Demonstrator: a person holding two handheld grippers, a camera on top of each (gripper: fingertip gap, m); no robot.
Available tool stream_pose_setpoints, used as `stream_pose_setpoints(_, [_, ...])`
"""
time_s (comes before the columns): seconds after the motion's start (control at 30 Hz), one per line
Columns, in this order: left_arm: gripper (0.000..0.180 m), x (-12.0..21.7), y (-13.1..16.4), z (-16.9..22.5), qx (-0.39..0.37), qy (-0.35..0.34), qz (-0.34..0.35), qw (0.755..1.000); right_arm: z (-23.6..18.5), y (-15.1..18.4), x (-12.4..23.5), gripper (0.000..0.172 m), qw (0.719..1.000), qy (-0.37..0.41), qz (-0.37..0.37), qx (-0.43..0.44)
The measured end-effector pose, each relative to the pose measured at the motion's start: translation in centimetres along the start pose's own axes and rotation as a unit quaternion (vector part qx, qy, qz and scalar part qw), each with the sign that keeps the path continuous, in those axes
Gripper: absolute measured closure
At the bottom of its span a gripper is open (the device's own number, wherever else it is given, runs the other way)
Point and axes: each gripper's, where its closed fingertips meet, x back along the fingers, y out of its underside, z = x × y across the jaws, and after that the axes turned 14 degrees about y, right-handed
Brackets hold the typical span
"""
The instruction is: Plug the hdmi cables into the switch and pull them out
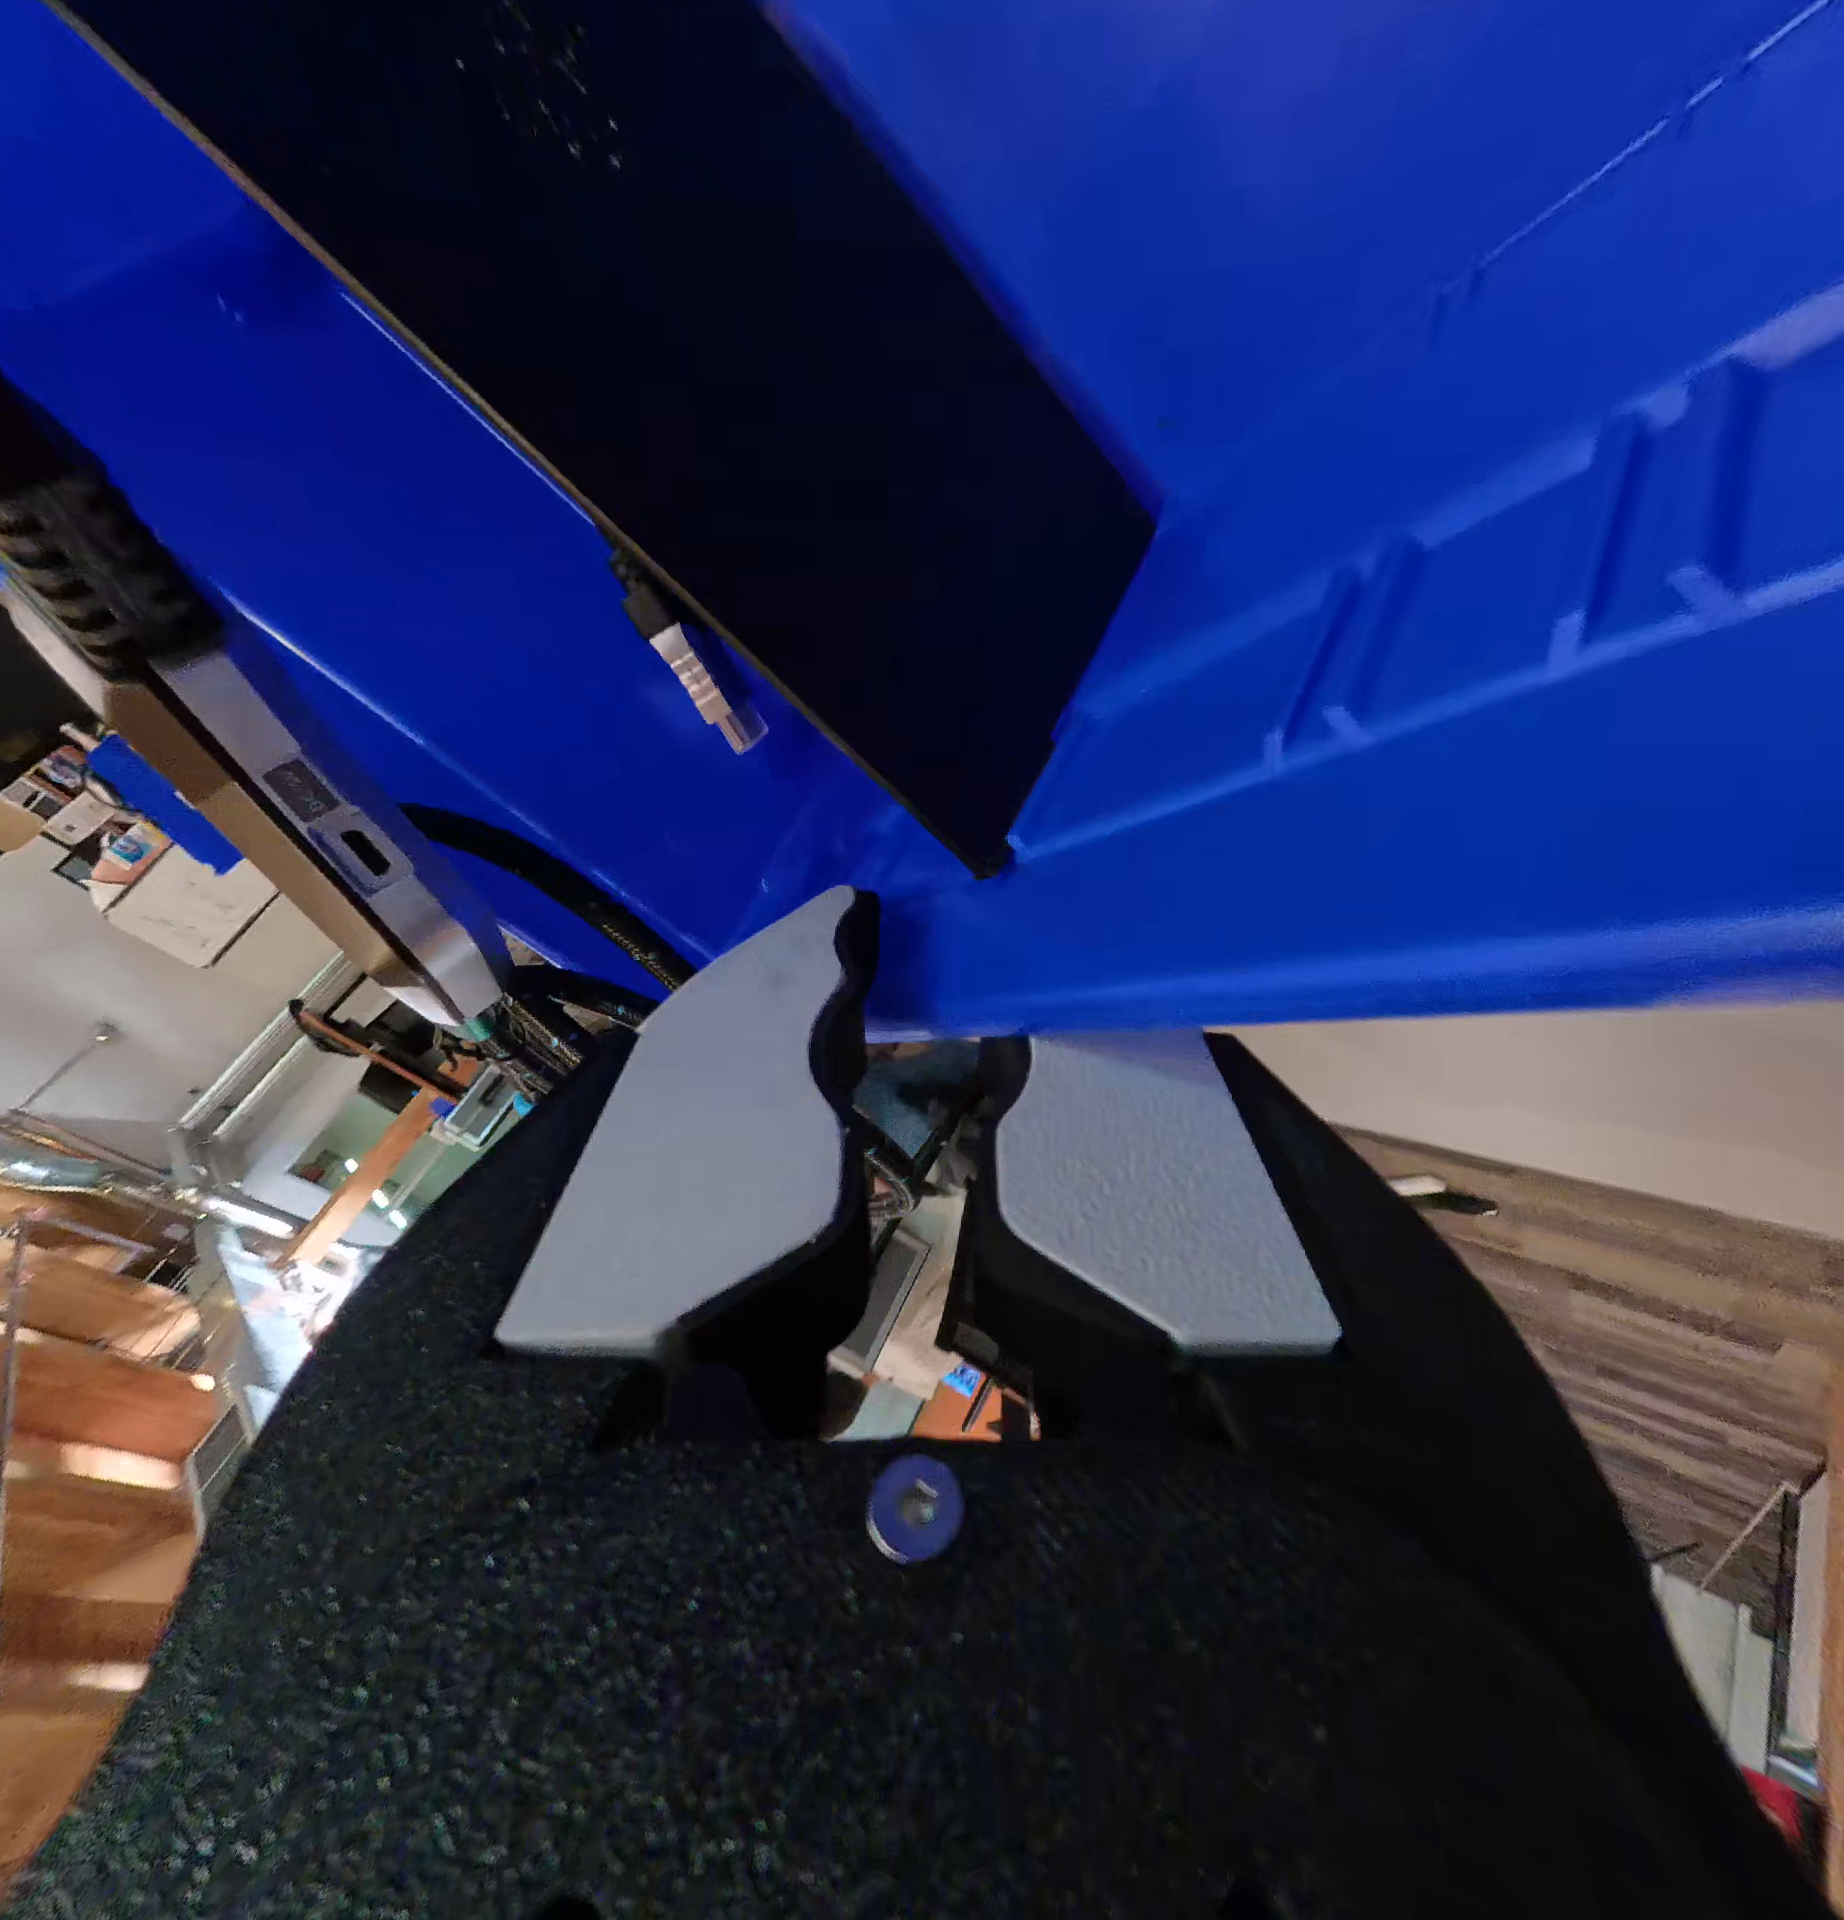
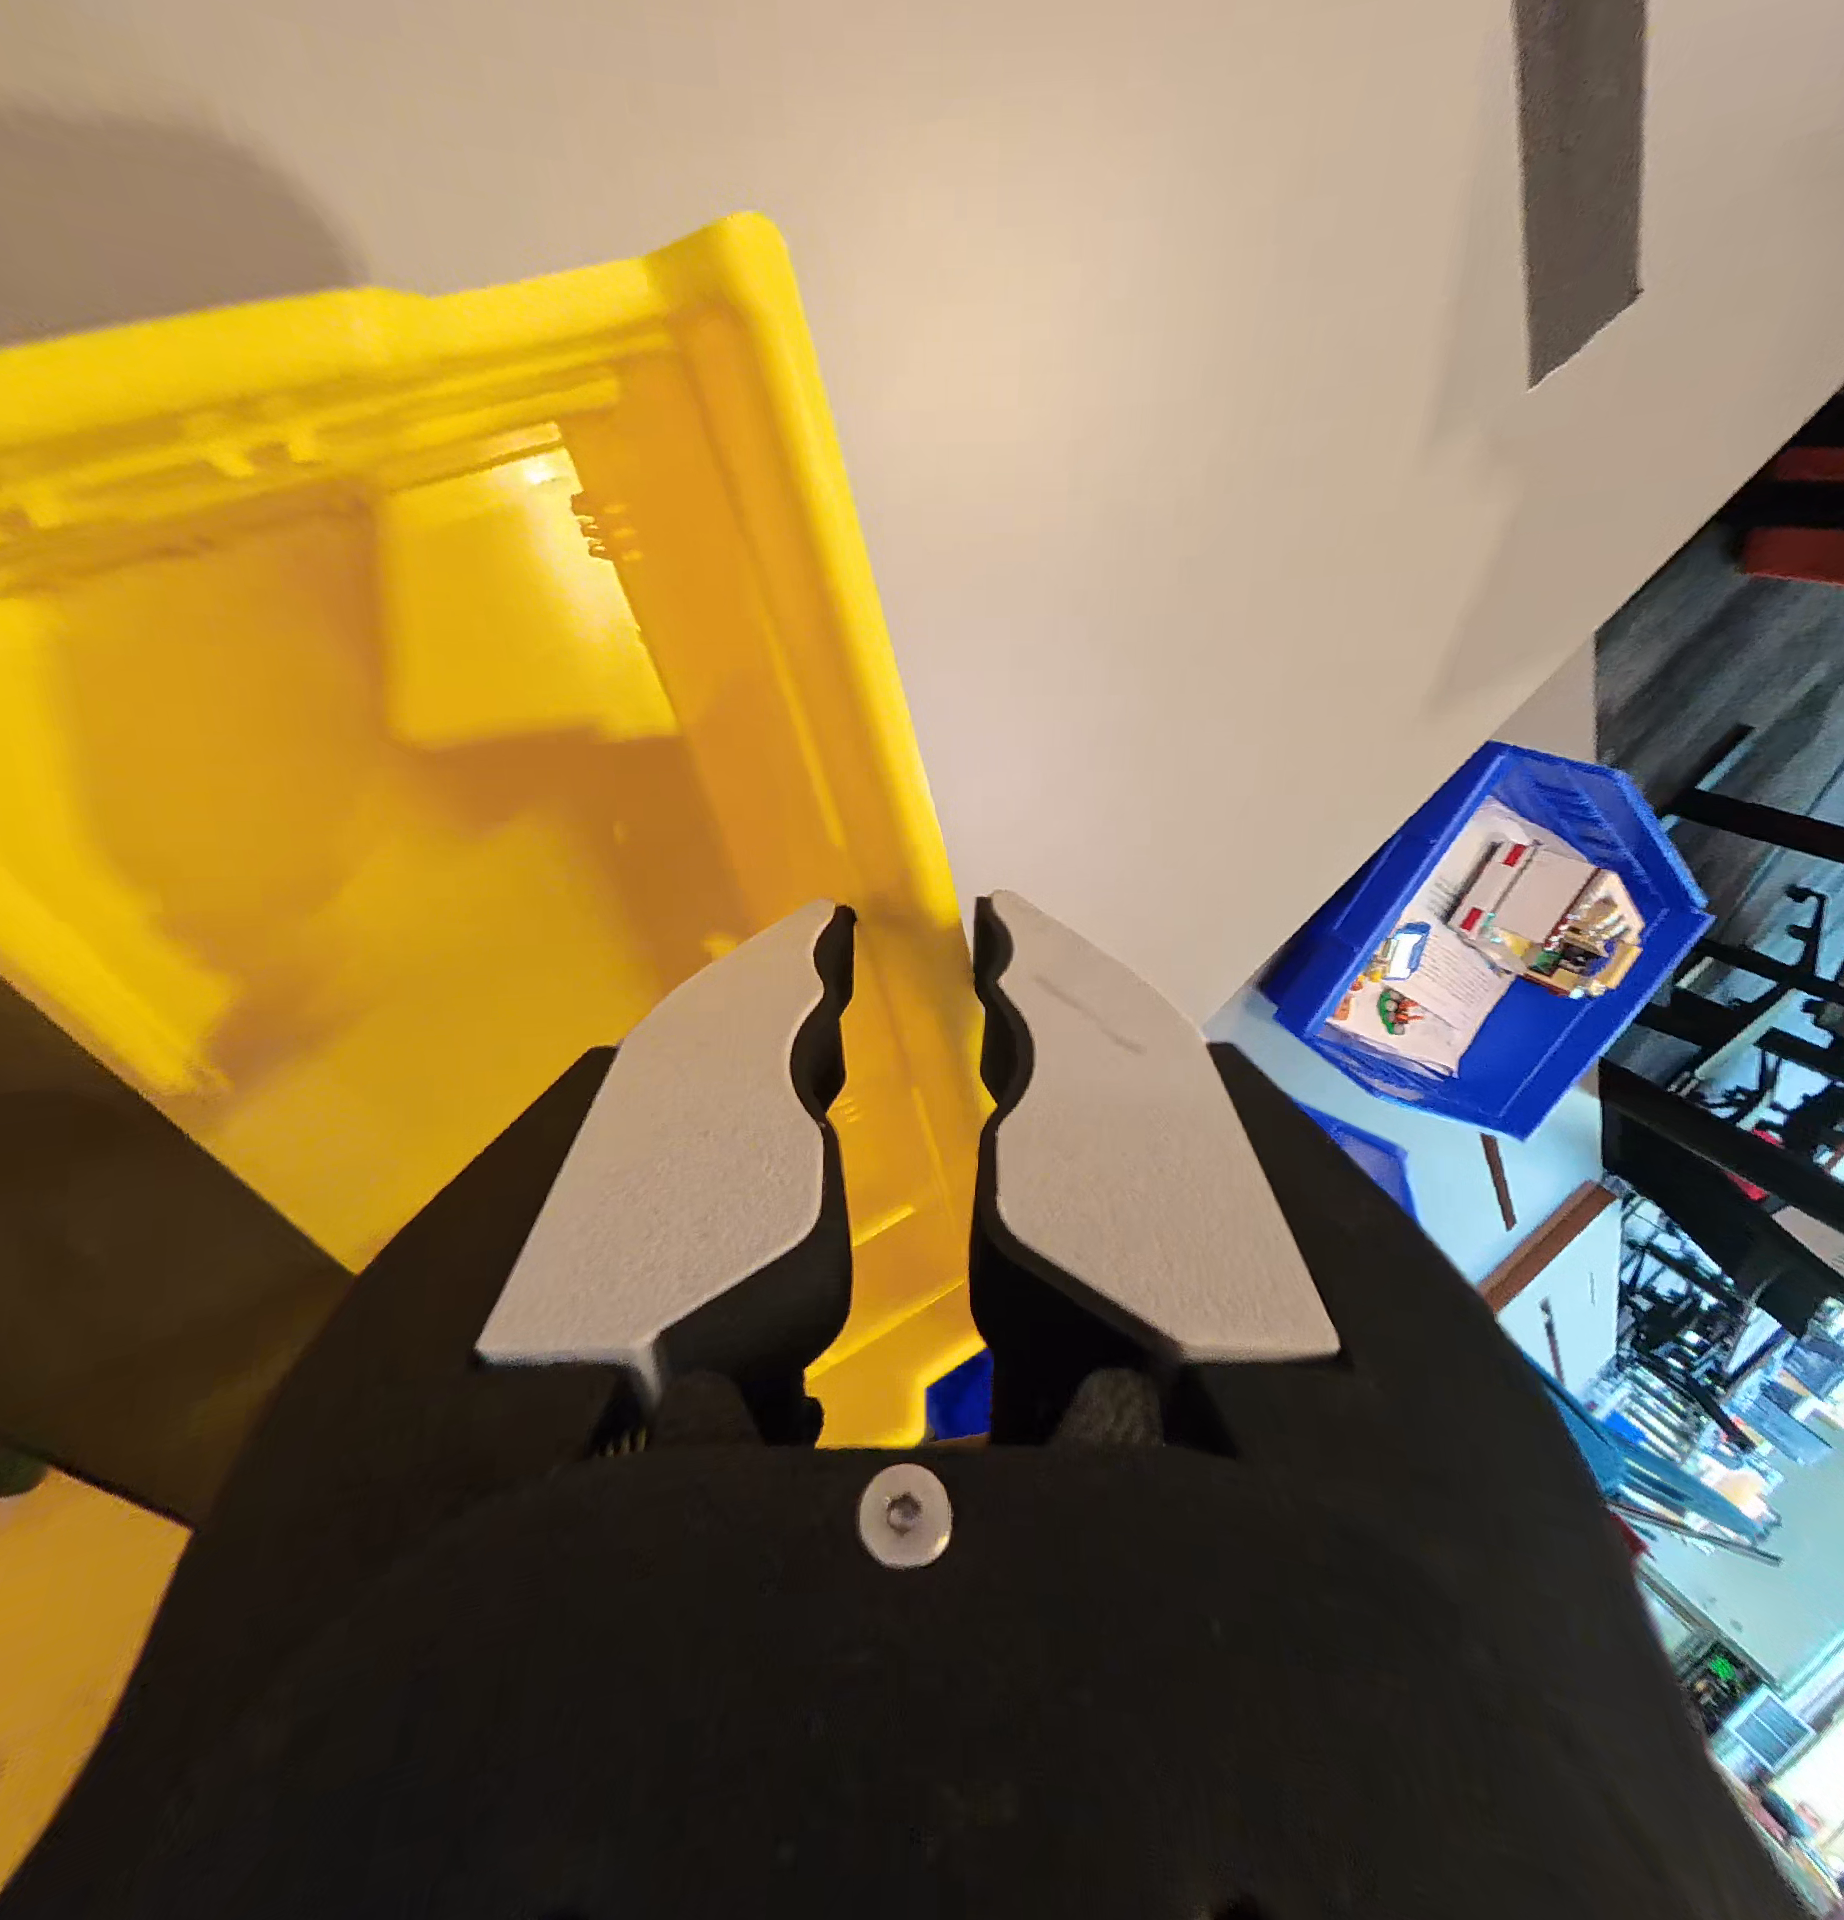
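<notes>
In the left wrist view my left gripper (image 1: 928, 977) is shut on the rim of a blue plastic bin (image 1: 1417, 623), which fills the top of the view. The left finger (image 1: 731, 1091) lies against the bin's wall, and the right fingertip is hidden behind the rim. Inside the bin are a flat black panel (image 1: 689, 364) with a silver cable plug (image 1: 705, 675) and a grey device (image 1: 357, 831). In the right wrist view my right gripper (image 2: 913, 914) is shut on the side rim of a yellow plastic bin (image 2: 378, 727), which is blurred.
A white tabletop (image 2: 1209, 416) lies behind the yellow bin, with a grey strip (image 2: 1583, 187) on it. Another blue bin (image 2: 1354, 935) holding papers and small parts (image 2: 1500, 935) stands at the table's edge. Wood-look floor (image 1: 1624, 1299) and room clutter lie beyond. Some 80 cm of space lies between my two pairs of fingers.
</notes>
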Motion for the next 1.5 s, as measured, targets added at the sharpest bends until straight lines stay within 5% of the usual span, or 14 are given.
stream_pose_setpoints(0.3, [0.148,0.9,7.0,-0.4,0.069,-0.129,-0.085,0.986,3.1,-1.0,-0.7,0.147,0.995,0.089,0.028,-0.04])
stream_pose_setpoints(0.47, [0.147,4.8,8.0,1.3,0.28,-0.134,-0.022,0.95,5.8,1.8,3.2,0.141,0.973,0.165,0.059,-0.147])
stream_pose_setpoints(0.6, [0.148,6.8,5.7,3.8,0.432,-0.096,0.033,0.896,2.2,5.8,6.6,0.131,0.959,0.093,0.087,-0.252])
stream_pose_setpoints(0.77, [0.129,7.8,0.5,5.4,0.619,0.042,0.201,0.758,-3.6,8.5,9.4,0.126,0.933,-0.048,0.15,-0.325])
stream_pose_setpoints(0.9, [0.114,6.0,-0.8,6.6,0.657,0.127,0.223,0.709,-4.6,11.7,8.3,0.114,0.936,-0.051,0.104,-0.333])
stream_pose_setpoints(1.07, [0.127,4.2,-2.0,6.9,0.682,0.183,0.258,0.659,-6.1,12.9,6.4,0.109,0.935,-0.093,0.07,-0.335])
stream_pose_setpoints(1.13, [0.148,4.0,-1.8,6.9,0.681,0.183,0.255,0.662,-6.3,13.1,5.6,0.115,0.942,-0.089,0.049,-0.321])
stream_pose_setpoints(1.27, [0.155,4.0,-1.8,7.0,0.677,0.187,0.236,0.672,-6.6,13.3,4.0,0.124,0.955,-0.081,0.01,-0.285])
stream_pose_setpoints(1.5, [0.136,4.6,-2.1,6.8,0.658,0.195,0.215,0.695,-4.7,13.4,2.2,0.152,0.953,-0.06,-0.008,-0.296])
